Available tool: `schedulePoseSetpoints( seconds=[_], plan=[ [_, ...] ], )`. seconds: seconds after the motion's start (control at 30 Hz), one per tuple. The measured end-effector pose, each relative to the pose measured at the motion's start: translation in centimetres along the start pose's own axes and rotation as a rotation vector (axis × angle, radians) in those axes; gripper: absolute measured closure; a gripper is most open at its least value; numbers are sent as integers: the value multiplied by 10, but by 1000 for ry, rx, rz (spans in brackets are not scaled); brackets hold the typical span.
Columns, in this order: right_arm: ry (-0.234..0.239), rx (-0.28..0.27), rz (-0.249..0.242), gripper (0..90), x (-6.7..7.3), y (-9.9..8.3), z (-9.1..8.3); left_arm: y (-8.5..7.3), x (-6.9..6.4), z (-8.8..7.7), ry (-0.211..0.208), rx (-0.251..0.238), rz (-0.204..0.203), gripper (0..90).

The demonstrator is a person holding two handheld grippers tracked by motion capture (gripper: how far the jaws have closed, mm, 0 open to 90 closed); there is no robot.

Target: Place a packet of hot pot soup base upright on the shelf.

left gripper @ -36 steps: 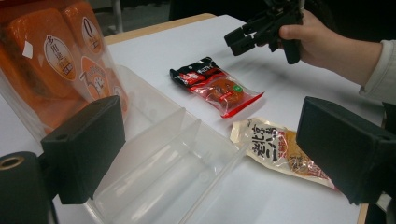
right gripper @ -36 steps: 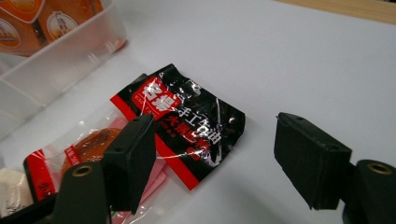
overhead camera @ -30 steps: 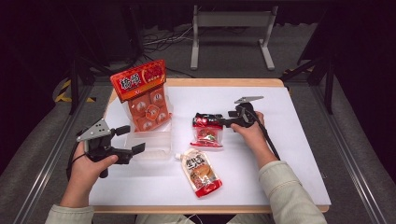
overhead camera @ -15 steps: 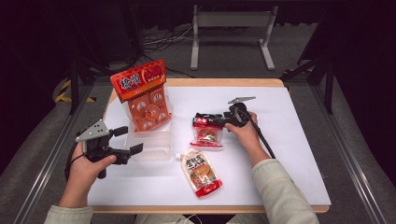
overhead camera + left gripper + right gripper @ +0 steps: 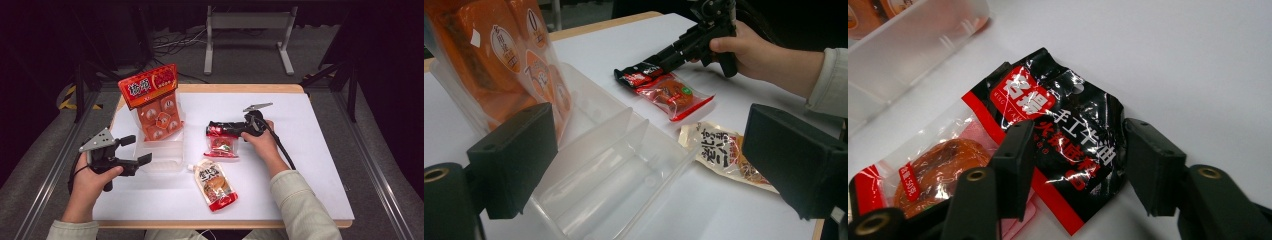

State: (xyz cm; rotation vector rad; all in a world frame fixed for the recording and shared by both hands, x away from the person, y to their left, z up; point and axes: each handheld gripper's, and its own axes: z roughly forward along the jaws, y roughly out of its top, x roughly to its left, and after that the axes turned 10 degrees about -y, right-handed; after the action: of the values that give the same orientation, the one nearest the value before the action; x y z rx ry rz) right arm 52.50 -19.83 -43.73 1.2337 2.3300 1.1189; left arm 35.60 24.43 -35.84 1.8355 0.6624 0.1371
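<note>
Two grippers were at the table. The right gripper (image 5: 220, 129) lay low over a black and red snack packet (image 5: 1068, 145), its jaws to either side of the packet's black top. They had just been closing, one jaw over the red stripe and the other at the far edge; whether the pads pressed could not be told. The packet lay flat on the white table (image 5: 310, 150), near a clear plastic tray (image 5: 162, 155). The left gripper (image 5: 137, 150) hovered just beside the tray, jaws apart on nothing. An orange pack (image 5: 155, 102) stood tilted in the tray. A beige pouch (image 5: 216, 184) lay nearer the person.
</note>
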Motion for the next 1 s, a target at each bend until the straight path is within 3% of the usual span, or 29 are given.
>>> schedulePoseSetpoints(
  seconds=[0.23, 0.27, 0.3, 0.33, 0.37, 0.57, 0.7, 1.0],
  plan=[
    [-8, 43, -47, 732, 3, -3, 5, 0, 0, 3, -1, 3, 0, 84],
    [-22, 43, -55, 809, 5, -3, 5, 0, 0, 2, 0, 4, -1, 84],
    [-22, 43, -55, 809, 5, -3, 5, 0, 0, 2, 0, 4, -1, 85],
    [-35, 44, -67, 880, 5, -3, 5, 0, 0, 2, 0, 3, 1, 85],
    [-46, 50, -77, 896, 6, -2, 5, 0, 0, 2, 1, 4, 3, 85],
    [-71, 50, -96, 900, 10, -2, 4, -1, 0, 4, -2, 7, -1, 84],
    [-68, 34, -85, 900, 11, -1, -1, -2, 1, 6, -1, 8, -5, 80],
    [-52, -60, -93, 900, 15, 10, -32, -2, 0, 12, -7, 19, 2, 78]
  ],
)
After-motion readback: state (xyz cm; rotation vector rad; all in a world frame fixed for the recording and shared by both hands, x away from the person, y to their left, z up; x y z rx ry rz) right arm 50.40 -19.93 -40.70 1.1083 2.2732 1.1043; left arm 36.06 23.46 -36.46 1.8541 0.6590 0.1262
